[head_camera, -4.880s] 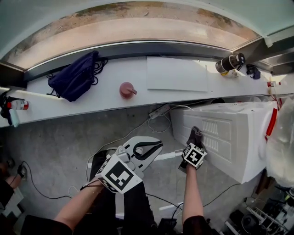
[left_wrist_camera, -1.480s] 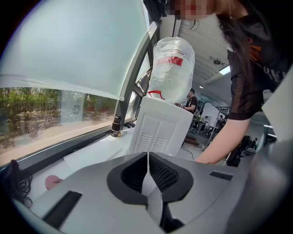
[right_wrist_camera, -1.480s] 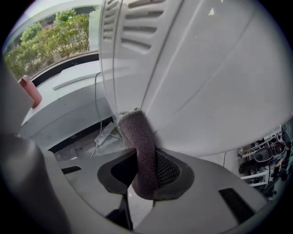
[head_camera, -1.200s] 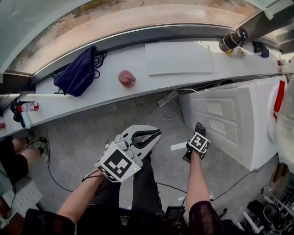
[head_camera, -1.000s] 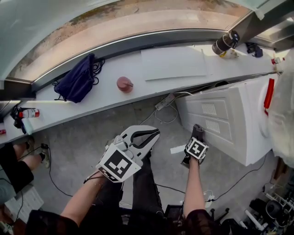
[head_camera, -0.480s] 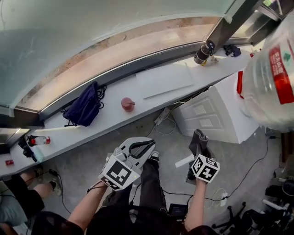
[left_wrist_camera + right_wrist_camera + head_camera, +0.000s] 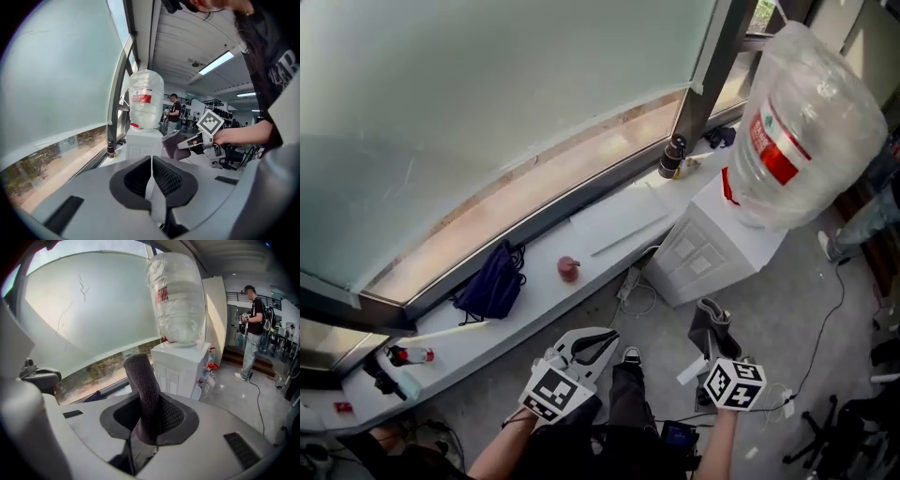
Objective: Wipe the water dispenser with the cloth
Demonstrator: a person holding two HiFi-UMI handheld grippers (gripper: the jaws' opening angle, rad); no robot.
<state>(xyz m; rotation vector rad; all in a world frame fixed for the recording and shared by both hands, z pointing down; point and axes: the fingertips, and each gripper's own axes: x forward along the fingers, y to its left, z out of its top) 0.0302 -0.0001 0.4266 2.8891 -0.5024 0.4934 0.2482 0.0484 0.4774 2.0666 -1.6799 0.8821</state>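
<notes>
Here, in the head view, the white water dispenser (image 7: 711, 251) stands on the floor against the window sill (image 7: 600, 230), at about 12 o'clock from the right gripper (image 7: 711, 339) and well apart from it. A big clear bottle (image 7: 806, 117) sits upside down on top of it. The right gripper holds a dark grey cloth (image 7: 710, 317) that sticks out towards 12 o'clock. The left gripper (image 7: 606, 339) is at 9 o'clock from the right one, its tips together. A blue bag (image 7: 492, 286) and a small red object (image 7: 569, 270) lie on the sill.

In the left gripper view, the fingers (image 7: 164, 177) are closed pad to pad, with only a hairline slit between them and nothing in it. The dispenser (image 7: 139, 143) and bottle (image 7: 146, 97) stand at 12 o'clock. The right gripper (image 7: 186, 143) holds the cloth (image 7: 171, 146) at 1 o'clock, clear of the dispenser.

In the right gripper view, the fingers (image 7: 171, 414) are clamped on the cloth (image 7: 142, 380), which stands up between them as a thick fold. The dispenser (image 7: 180, 366) is beyond it at 1 o'clock, not touching. A person (image 7: 253, 331) stands at 3 o'clock, far back.
</notes>
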